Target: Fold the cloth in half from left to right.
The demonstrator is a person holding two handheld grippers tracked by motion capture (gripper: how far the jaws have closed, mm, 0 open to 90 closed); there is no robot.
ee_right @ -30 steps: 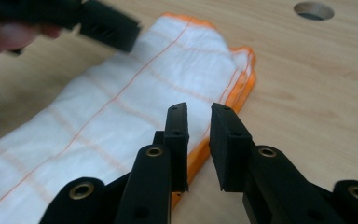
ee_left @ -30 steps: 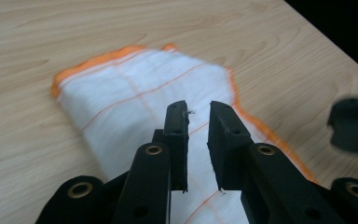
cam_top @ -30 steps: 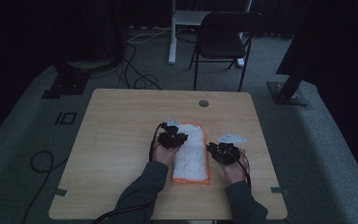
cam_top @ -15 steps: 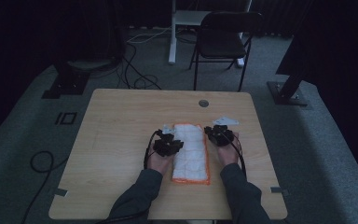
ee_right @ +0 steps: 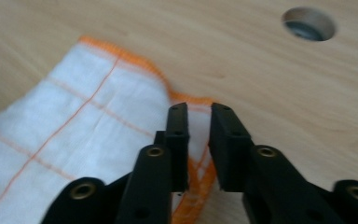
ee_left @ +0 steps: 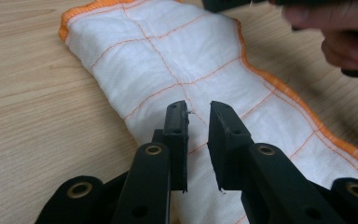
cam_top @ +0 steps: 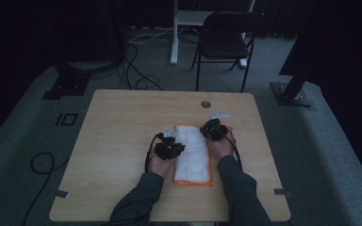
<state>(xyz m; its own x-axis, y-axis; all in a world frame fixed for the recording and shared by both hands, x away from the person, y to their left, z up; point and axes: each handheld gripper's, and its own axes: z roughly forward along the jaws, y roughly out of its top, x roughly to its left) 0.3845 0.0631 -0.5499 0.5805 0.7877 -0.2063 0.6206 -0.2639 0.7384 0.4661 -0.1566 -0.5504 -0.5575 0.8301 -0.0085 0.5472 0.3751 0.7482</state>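
- Nearest to me in the high view, two dark-sleeved forearms come up from the bottom edge onto the tabletop (cam_top: 122, 136), a pale wood surface with rounded corners.
- My left gripper (cam_top: 168, 147) sits at the left long edge of the cloth (cam_top: 193, 153), about halfway along it. My right gripper (cam_top: 213, 129) is farther up, at the cloth's far right corner.
- The cloth is a white folded rectangle with an orange hem and thin orange grid lines, lying lengthwise between the two hands, right of the tabletop's middle.
- From above I cannot read the jaws. The left gripper view gives them: a narrow gap between them, held over the cloth's (ee_left: 191, 79) left side, nothing clamped. A few white fibres cling to one jaw tip.
- That same view shows the other hand (ee_left: 340, 28) at the top right, beyond the cloth's orange edge.
- The right gripper view shows its jaws slightly apart too, straddling the orange hem at the cloth's (ee_right: 74, 135) corner. I cannot tell if the hem is touched.
- Beyond that corner is a round cable hole (ee_right: 309, 23) in the wood, seen from above as a small disc (cam_top: 205, 104) near the far edge.
- Past the tabletop, on grey carpet: a dark folding chair (cam_top: 226, 42), a white stand leg (cam_top: 174, 33), loose cables (cam_top: 141, 80) and black stand bases on both sides.
- I can read no writing or labels anywhere.
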